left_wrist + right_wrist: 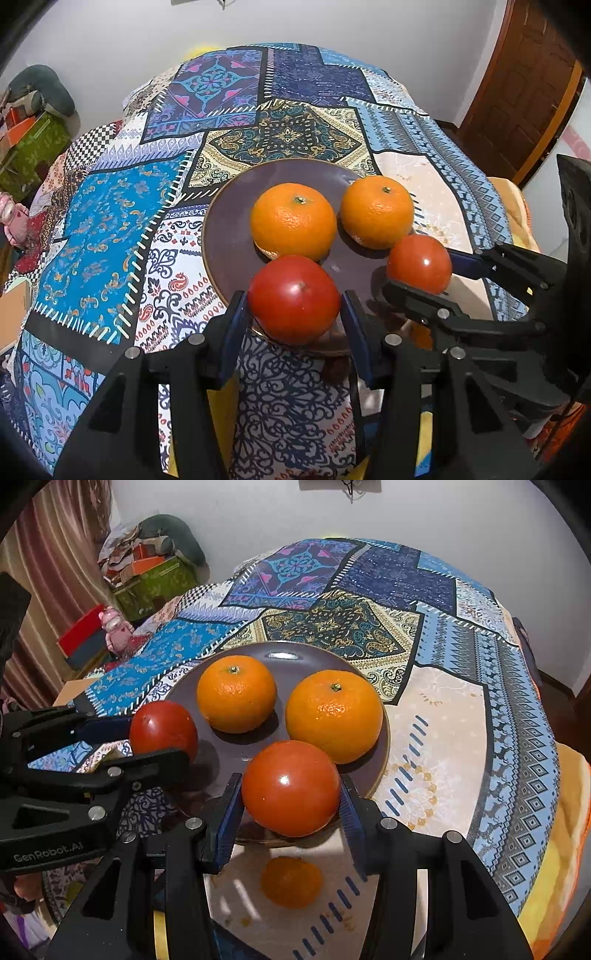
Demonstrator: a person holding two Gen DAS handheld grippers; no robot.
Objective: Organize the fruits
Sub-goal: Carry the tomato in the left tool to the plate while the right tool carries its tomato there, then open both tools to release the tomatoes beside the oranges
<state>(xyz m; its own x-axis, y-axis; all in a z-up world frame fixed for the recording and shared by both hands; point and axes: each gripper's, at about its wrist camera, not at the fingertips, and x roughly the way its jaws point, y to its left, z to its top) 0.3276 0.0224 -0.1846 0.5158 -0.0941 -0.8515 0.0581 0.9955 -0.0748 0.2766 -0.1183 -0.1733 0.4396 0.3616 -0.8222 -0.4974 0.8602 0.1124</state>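
A dark purple plate (pixel 229 218) (pixel 295 657) sits on the patchwork cloth and holds two oranges (pixel 293 221) (pixel 376 211), also in the right wrist view (pixel 236 693) (pixel 334 715). My left gripper (pixel 293 301) is shut on a red tomato (pixel 293 299) at the plate's near edge; it shows at the left of the right wrist view (pixel 162 734). My right gripper (pixel 291 788) is shut on a second red tomato (pixel 291 787) over the plate's near rim; it shows in the left wrist view (pixel 419 264).
The patchwork cloth (pixel 110 236) covers a round table. An orange spot (pixel 291 882) shows on the cloth below my right gripper. A green box (pixel 155 583) and clutter stand at the far left, a pink toy (pixel 114 627) by the table, a wooden door (pixel 517 92) at the right.
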